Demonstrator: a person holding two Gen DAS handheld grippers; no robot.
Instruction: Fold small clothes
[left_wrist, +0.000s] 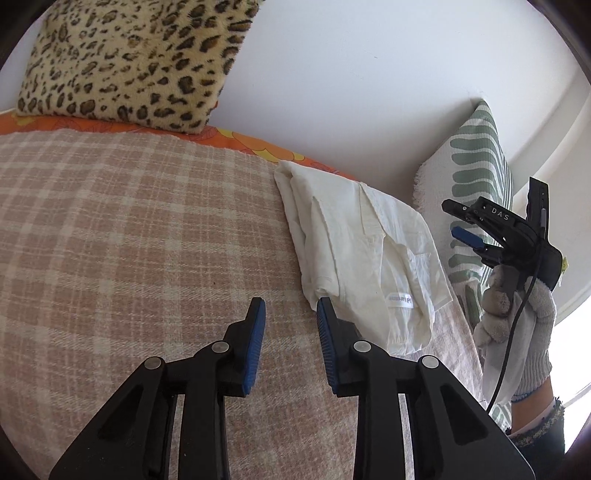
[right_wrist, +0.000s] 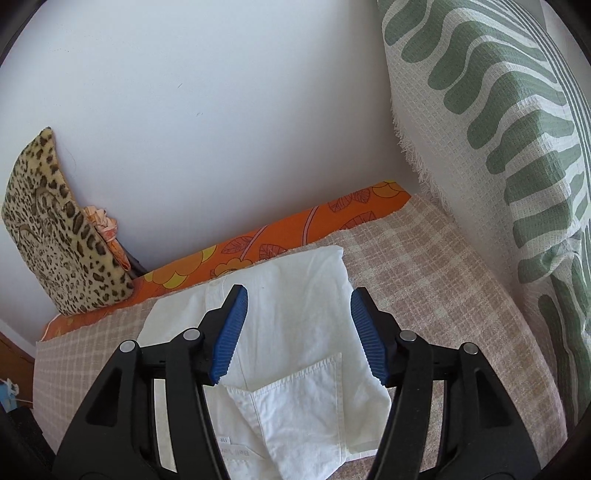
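Note:
A small white garment (left_wrist: 365, 258) lies folded on the pink plaid blanket (left_wrist: 129, 240), with a pocket and a label showing. My left gripper (left_wrist: 291, 314) is open and empty, just left of the garment's near edge. My right gripper (left_wrist: 465, 229) is held in a gloved hand to the right of the garment, raised above the bed and open. In the right wrist view the garment (right_wrist: 295, 332) lies below my open right gripper (right_wrist: 299, 306), its pocket (right_wrist: 299, 402) near the fingers.
A leopard-print cushion (left_wrist: 133, 62) leans on the white wall at the back left. A green-and-white patterned pillow (right_wrist: 498, 147) stands at the right end. An orange floral sheet (right_wrist: 258, 243) shows along the wall beyond the blanket (right_wrist: 424, 266).

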